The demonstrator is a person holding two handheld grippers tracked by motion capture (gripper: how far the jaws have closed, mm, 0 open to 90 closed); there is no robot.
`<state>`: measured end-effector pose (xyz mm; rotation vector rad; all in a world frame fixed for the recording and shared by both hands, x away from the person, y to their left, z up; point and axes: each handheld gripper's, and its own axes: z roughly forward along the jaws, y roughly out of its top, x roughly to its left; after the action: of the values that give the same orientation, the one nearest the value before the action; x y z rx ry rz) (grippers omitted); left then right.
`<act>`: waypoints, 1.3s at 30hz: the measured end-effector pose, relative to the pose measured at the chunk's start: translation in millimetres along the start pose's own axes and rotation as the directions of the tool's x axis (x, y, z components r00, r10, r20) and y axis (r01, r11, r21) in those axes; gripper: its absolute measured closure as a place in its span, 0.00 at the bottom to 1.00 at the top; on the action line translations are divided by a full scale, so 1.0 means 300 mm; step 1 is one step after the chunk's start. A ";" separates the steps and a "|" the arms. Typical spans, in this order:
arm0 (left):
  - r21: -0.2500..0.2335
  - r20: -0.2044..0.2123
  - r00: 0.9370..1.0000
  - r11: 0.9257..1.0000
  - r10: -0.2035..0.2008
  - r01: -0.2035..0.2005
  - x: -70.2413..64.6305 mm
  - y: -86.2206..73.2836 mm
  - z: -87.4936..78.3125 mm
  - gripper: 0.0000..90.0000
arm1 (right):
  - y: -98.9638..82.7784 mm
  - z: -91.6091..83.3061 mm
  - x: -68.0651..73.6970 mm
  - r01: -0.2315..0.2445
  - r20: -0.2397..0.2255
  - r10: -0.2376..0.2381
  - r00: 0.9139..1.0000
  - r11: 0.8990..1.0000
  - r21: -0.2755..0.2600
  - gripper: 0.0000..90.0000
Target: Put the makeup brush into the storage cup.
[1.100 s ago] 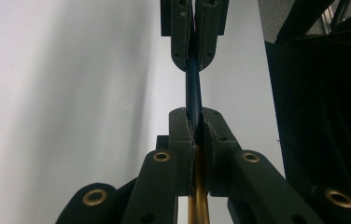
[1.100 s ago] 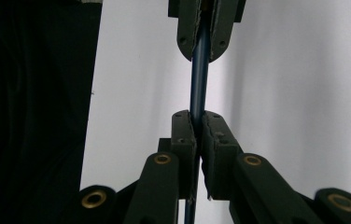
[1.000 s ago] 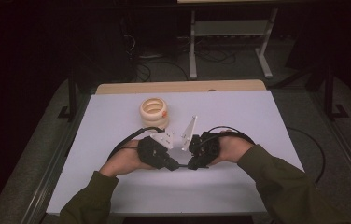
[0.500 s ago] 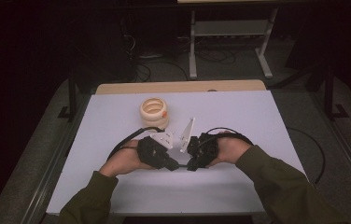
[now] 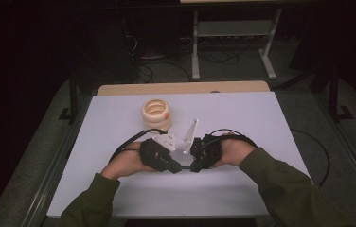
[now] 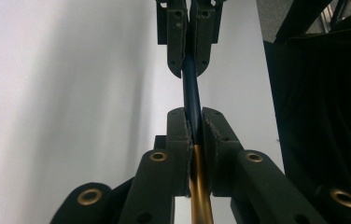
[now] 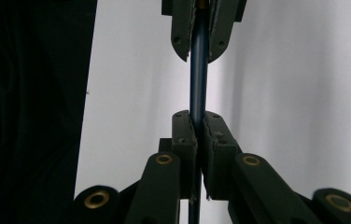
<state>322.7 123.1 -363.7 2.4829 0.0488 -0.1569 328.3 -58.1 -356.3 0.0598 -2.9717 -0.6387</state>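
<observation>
Over the near middle of the white table [image 5: 271, 123], the left gripper [image 6: 193, 122] and right gripper [image 7: 196, 125] face each other, each pinching one end of a thin dark-blue and gold pen [image 6: 192, 88]; pulling apart likely needs straight, level hands.

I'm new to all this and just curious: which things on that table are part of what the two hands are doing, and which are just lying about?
In use:
- thin dark blue rod with a gold end, gripped from both ends
- left tongs, shut on the rod
- right tongs, shut on the rod

Lying about:
- cream ring-shaped roll, apart from the hands
- white table, merely underneath
</observation>
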 end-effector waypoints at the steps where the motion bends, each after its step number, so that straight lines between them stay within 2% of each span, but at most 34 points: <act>1: -0.007 -0.004 1.000 1.000 -0.010 0.010 0.001 -0.001 0.000 0.85 | 0.000 -0.002 0.000 0.002 0.001 -0.002 1.000 1.000 0.001 0.93; 4: -0.026 -0.017 1.000 1.000 -0.016 0.016 0.005 -0.006 -0.008 0.76 | -0.004 -0.010 -0.002 0.008 0.020 -0.008 1.000 1.000 -0.002 0.93; 11: -0.082 -0.034 0.999 0.996 -0.037 0.034 0.012 -0.019 -0.036 0.58 | -0.039 -0.018 -0.004 -0.020 0.034 0.022 0.999 0.999 -0.048 0.93; 14: -0.108 -0.042 0.998 0.993 -0.055 0.050 0.014 -0.027 -0.043 0.55 | -0.065 -0.019 -0.002 -0.043 0.031 0.046 0.998 0.995 -0.086 0.93; 16: -0.128 -0.049 0.997 0.990 -0.061 0.054 0.017 -0.033 -0.048 0.54 | -0.081 -0.020 -0.005 -0.040 0.041 0.044 0.998 0.993 -0.108 0.93; 22: -0.164 -0.063 0.995 0.984 -0.078 0.067 0.022 -0.043 -0.071 0.51 | -0.136 -0.017 0.002 -0.078 0.047 0.088 0.995 0.979 -0.187 0.93; 29: -0.195 -0.068 0.994 0.978 -0.084 0.069 0.024 -0.051 -0.082 0.50 | -0.193 -0.013 0.006 -0.113 0.055 0.133 0.990 0.955 -0.275 0.93; 33: -0.209 -0.071 0.993 0.975 -0.092 0.076 0.026 -0.055 -0.080 0.51 | -0.215 -0.010 0.009 -0.126 0.065 0.156 0.986 0.936 -0.329 0.93; 34: -0.209 -0.071 0.993 0.975 -0.092 0.076 0.026 -0.055 -0.080 0.51 | -0.215 -0.010 0.009 -0.126 0.065 0.156 0.986 0.936 -0.329 0.93; 35: -0.223 -0.068 0.992 0.971 -0.104 0.087 0.027 -0.059 -0.080 0.52 | -0.227 -0.012 0.012 -0.128 0.076 0.167 0.983 0.919 -0.374 0.93; 36: -0.226 -0.070 0.992 0.970 -0.106 0.088 0.029 -0.059 -0.079 0.53 | -0.230 -0.012 0.012 -0.128 0.083 0.173 0.981 0.913 -0.388 0.93; 37: -0.226 -0.070 0.992 0.970 -0.106 0.088 0.029 -0.059 -0.079 0.53 | -0.230 -0.012 0.012 -0.128 0.083 0.173 0.981 0.913 -0.388 0.93; 38: -0.227 -0.075 0.992 0.970 -0.105 0.086 0.031 -0.059 -0.079 0.54 | -0.234 -0.014 0.012 -0.134 0.081 0.183 0.980 0.900 -0.414 0.93; 39: -0.227 -0.075 0.992 0.970 -0.105 0.086 0.031 -0.059 -0.079 0.55 | -0.234 -0.014 0.012 -0.134 0.081 0.183 0.980 0.900 -0.414 0.93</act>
<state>332.9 151.5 -356.8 2.2622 0.2119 -0.0788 326.3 -124.0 -381.2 -0.2595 -2.8383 -1.2588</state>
